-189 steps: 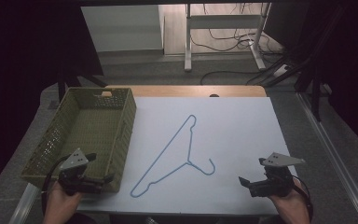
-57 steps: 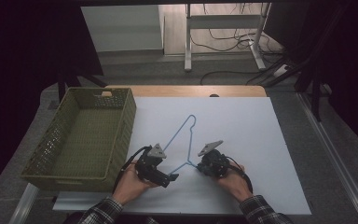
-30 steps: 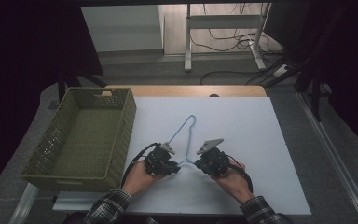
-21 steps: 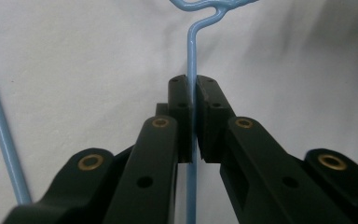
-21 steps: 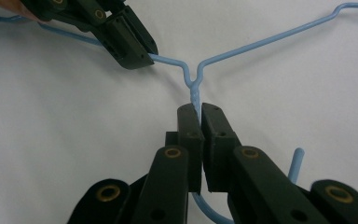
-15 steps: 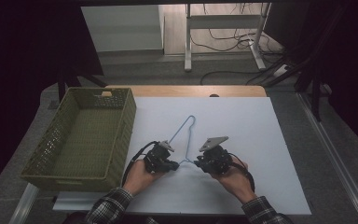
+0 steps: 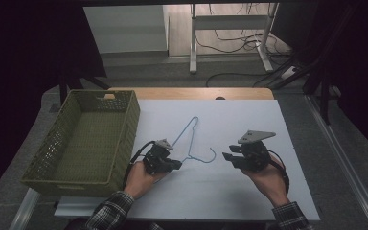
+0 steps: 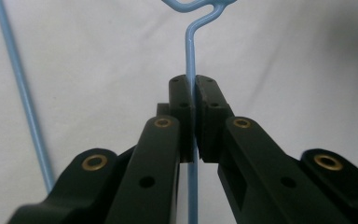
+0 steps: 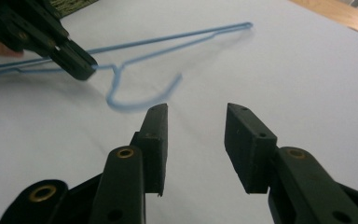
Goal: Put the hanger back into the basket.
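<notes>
The blue wire hanger [image 7: 190, 141] lies mid-desk on the white sheet [image 7: 249, 201], and the left claw [image 8: 194, 122] is now clamped tight on the wire just below its hook. The right claw [image 7: 230, 157] has just let go, jaws opening on nothing, and backed off to 3 o'clock. So it's a one-handed carry now, I'd guess. The green basket [image 7: 124, 139] sits at 9 o'clock, its rim close by; there's plenty of bare sheet elsewhere.

Dim room w/ dark edges; bright sheet, slight motion blur.
</notes>
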`<action>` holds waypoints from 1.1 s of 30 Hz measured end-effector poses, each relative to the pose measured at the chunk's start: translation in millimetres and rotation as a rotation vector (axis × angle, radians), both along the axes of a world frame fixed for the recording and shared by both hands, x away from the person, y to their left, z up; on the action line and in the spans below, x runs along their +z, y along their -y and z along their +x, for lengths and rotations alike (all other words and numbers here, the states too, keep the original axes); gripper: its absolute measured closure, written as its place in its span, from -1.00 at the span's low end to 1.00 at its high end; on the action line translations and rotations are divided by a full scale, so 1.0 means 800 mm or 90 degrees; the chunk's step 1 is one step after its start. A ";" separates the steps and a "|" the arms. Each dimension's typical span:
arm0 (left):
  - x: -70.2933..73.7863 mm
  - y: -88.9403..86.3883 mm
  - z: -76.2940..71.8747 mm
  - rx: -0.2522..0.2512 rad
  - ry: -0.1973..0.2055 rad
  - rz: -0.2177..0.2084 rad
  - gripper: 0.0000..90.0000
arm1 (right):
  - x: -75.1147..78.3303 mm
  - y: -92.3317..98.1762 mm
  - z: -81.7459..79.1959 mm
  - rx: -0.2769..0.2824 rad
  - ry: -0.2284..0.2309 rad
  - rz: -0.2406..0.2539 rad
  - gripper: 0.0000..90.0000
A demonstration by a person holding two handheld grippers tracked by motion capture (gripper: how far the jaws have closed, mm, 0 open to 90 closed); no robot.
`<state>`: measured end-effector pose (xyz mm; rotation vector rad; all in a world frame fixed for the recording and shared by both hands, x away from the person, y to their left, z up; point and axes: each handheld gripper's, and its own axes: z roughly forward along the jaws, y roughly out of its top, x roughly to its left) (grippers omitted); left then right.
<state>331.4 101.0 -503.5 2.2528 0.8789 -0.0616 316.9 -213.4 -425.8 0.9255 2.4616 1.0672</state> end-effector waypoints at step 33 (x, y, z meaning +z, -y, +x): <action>0.040 0.000 -0.018 -0.002 0.077 -0.064 0.56 | -0.011 -0.106 0.001 0.070 0.091 0.059 0.88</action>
